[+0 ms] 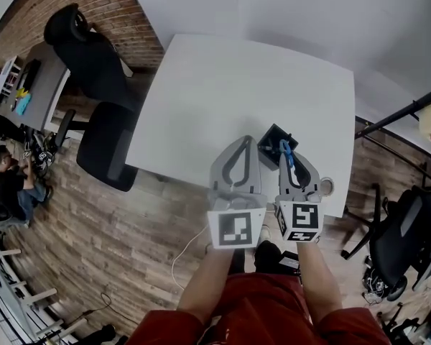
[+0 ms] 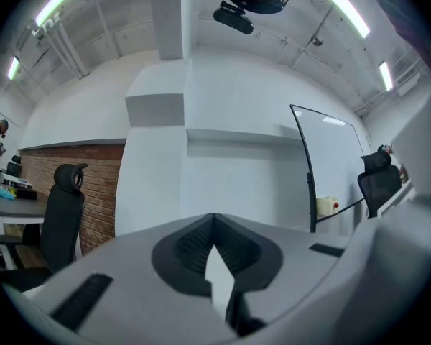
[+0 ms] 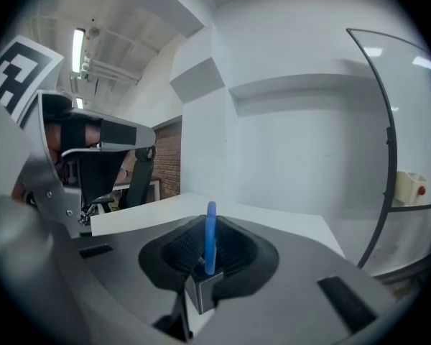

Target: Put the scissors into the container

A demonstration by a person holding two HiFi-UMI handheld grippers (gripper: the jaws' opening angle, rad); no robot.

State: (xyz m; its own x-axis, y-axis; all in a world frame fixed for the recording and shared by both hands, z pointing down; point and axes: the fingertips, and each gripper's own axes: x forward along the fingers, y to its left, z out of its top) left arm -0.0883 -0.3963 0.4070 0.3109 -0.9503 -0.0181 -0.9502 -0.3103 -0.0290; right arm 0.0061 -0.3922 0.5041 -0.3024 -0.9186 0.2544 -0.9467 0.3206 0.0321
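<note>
Both forearms reach forward side by side over the near edge of the bench (image 1: 237,85). The left claw (image 2: 214,221) points level with its tips pressed together and nothing between them. Just beside it, the right claw (image 3: 208,225) tips slightly downward and is clamped on the scissors (image 3: 210,239), whose blue handle loop stands up between the jaws. In the head view the handle overlaps the black container (image 1: 273,139), which is near the bench's near right corner.

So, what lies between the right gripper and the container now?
Only the scissors: the right gripper pinches their blue handle, clear in the right gripper view. In the head view they sit right at the container.
</note>
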